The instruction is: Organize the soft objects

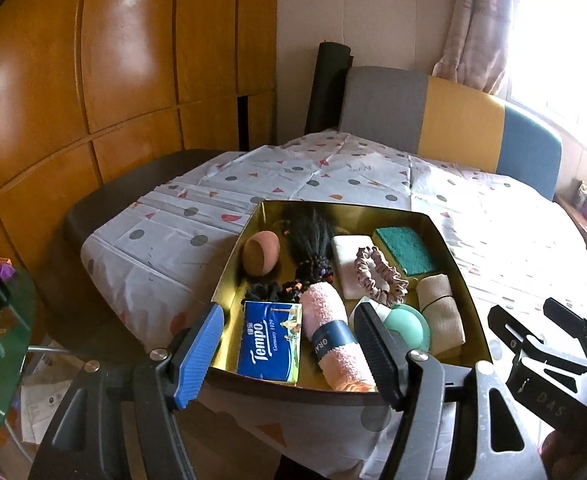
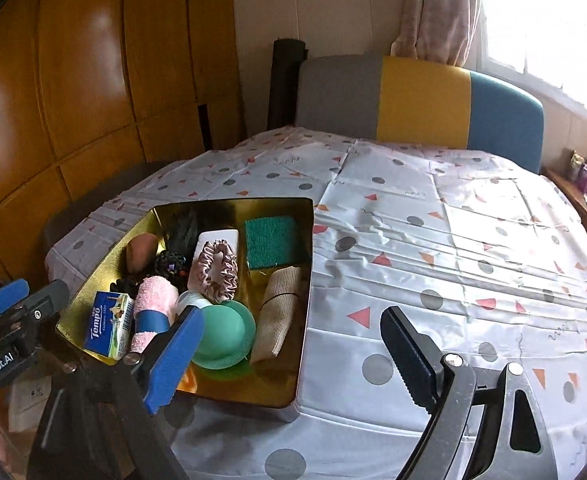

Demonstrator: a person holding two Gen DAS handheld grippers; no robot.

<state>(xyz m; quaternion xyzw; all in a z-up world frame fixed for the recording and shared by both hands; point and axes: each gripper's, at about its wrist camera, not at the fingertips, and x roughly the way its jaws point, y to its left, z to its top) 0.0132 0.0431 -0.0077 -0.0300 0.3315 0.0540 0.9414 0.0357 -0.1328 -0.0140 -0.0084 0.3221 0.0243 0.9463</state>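
Both my tongs hang empty with jaws spread: the left gripper (image 1: 289, 354) over the near edge of the gold tray (image 1: 459, 248), the right gripper (image 2: 293, 356) beside it above the crinkled, dotted tablecloth (image 2: 433, 240). Inside the shiny metal tray lie a fuzzy pink rolled towel (image 1: 335, 342), a ruffled satin scrunchie (image 1: 379, 276), a coarse green sponge (image 1: 407, 250), a glossy Tempo tissue pack (image 1: 269, 342) and a ribbed beige bandage (image 1: 443, 314).
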